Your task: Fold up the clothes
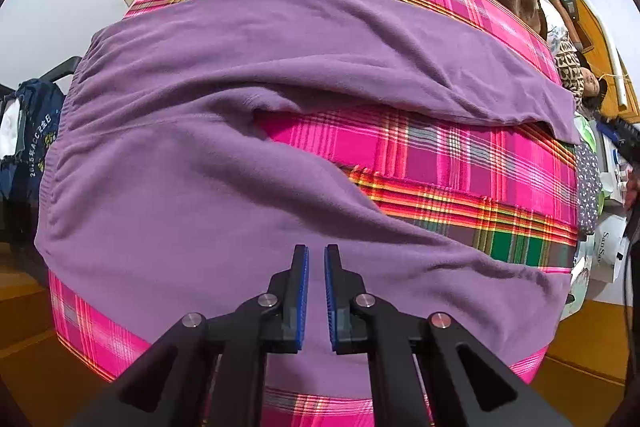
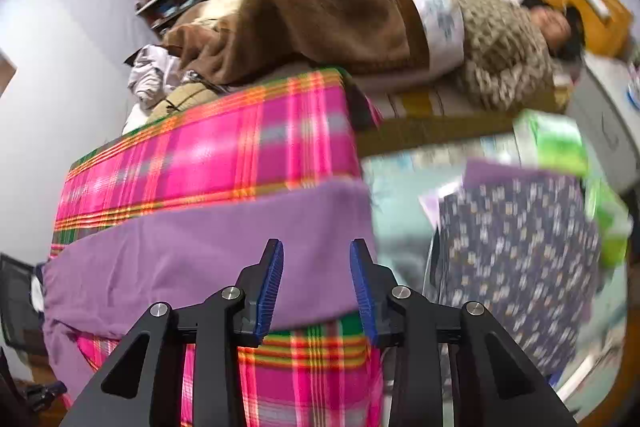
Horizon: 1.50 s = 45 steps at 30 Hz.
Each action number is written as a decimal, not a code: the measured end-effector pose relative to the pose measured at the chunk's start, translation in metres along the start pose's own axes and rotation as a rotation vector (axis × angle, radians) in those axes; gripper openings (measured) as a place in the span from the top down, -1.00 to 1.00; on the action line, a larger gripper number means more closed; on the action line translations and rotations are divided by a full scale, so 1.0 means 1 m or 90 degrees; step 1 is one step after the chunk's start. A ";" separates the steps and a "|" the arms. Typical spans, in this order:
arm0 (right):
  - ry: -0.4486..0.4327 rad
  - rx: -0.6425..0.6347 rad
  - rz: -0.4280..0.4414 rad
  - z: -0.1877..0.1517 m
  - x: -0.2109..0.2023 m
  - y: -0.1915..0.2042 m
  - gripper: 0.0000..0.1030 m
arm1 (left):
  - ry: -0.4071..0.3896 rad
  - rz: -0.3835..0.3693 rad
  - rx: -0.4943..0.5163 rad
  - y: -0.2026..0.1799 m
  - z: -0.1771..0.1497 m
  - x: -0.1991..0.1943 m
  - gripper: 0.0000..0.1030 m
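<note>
The purple garment (image 1: 224, 131) lies spread flat across the pink plaid cloth (image 1: 460, 163). The left gripper (image 1: 316, 291) hangs above the near part, jaws narrowly apart, empty. The right gripper (image 2: 317, 287) is released, jaws wide, grasping nothing

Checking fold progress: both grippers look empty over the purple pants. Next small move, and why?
Probably bring the right gripper down onto the nearer leg's hem of the pants and close. Its jaws are open with nothing between them, and the two legs lie spread apart on the plaid cloth, unfolded.
</note>
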State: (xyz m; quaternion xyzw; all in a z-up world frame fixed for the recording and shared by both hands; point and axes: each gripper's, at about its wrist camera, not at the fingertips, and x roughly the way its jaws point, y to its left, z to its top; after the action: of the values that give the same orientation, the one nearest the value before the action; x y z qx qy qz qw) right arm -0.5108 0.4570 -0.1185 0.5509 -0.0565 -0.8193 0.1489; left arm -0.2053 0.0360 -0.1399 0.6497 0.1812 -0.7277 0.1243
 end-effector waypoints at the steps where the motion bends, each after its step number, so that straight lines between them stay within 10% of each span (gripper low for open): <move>1: 0.005 0.025 0.007 -0.008 0.003 -0.008 0.29 | 0.001 0.000 0.002 -0.001 0.001 0.001 0.85; 15: 0.032 0.332 0.244 -0.053 0.051 -0.075 0.13 | 0.018 0.008 0.032 -0.021 0.000 0.007 0.85; 19: 0.024 0.356 0.245 -0.052 0.061 -0.079 0.17 | 0.020 0.014 0.024 -0.020 -0.002 0.007 0.85; 21: 0.012 0.348 0.222 -0.049 0.060 -0.079 0.78 | 0.021 0.016 0.021 -0.020 -0.002 0.008 0.85; 23: -0.004 0.339 0.211 -0.048 0.053 -0.079 0.87 | 0.023 0.018 0.019 -0.020 -0.003 0.008 0.85; 32: -0.036 0.274 0.156 -0.029 0.019 -0.084 0.88 | 0.022 0.012 0.029 -0.026 0.003 0.008 0.85; 36: 0.065 0.284 0.147 -0.044 0.050 -0.091 0.69 | 0.022 0.011 0.026 -0.027 0.003 0.008 0.85; 39: 0.029 0.298 0.142 -0.045 0.045 -0.102 0.20 | 0.026 0.014 0.025 -0.026 0.004 0.009 0.85; 45: 0.005 0.262 0.173 -0.011 0.057 -0.104 0.06 | 0.038 0.022 0.017 -0.022 0.004 0.012 0.85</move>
State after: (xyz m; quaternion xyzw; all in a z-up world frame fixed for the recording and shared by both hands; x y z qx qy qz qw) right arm -0.5396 0.5391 -0.2001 0.5601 -0.2951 -0.7608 0.1429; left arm -0.2200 0.0551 -0.1494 0.6758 0.1636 -0.7082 0.1226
